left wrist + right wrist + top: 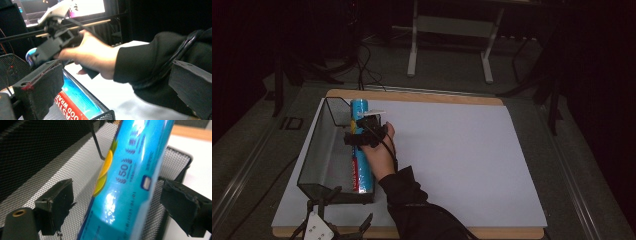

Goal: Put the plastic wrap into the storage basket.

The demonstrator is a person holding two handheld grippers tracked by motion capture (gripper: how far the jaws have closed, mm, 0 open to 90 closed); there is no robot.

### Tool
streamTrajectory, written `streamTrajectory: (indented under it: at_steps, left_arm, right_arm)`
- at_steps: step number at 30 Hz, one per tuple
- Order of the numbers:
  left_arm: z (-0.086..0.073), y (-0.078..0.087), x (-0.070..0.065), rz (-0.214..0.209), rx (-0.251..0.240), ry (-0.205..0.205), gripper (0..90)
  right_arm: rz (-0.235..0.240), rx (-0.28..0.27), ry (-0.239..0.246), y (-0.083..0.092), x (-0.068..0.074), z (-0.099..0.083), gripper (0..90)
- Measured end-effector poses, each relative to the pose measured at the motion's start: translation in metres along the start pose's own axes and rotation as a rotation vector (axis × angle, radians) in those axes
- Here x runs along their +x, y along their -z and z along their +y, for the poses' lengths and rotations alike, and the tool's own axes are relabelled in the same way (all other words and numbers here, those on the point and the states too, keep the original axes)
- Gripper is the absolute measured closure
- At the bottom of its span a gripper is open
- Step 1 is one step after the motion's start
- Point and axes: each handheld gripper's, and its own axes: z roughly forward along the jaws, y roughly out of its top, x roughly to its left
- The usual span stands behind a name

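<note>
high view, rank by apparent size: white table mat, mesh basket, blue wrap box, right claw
Largest to smallest, as they look in the high view:
1. white table mat
2. black mesh basket
3. blue plastic wrap box, lying in the basket, partly hidden by the hand
4. right claw, open around the box; its outline is dark, so this one is less sure

The blue wrap box (125, 185) runs off the top and bottom of the right gripper view, print blurry. Left claw (334, 226) is cropped at the bottom edge, probably resting on the bench (462, 150).

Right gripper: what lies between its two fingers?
In the right gripper view, the blue food wrap box lies between the fingers, over the mesh basket. The fingers stand apart from it.
</note>
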Motion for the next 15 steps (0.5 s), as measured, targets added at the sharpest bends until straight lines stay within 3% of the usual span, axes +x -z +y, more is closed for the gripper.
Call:
streamTrajectory:
  at_steps: [2,4,9,15]
  left_arm:
    - [0.0,-0.001,0.0,-0.002,0.003,0.004,0.1]
    - [0.0,-0.001,0.0,-0.008,0.004,0.007,0.1]
    - [0.0,-0.004,0.002,-0.038,0.014,0.041,0.1]
    - [-0.001,-0.005,0.0,-0.037,0.016,0.03,0.1]
  right_arm:
    - [0.014,-0.028,0.05,0.011,-0.003,0.003,11.7]
    - [0.049,-0.017,0.071,0.02,-0.006,0.004,11.6]
    - [0.095,-0.019,0.083,0.043,-0.019,0.003,11.7]
    - [0.114,-0.033,0.092,0.066,-0.034,-0.005,13.0]
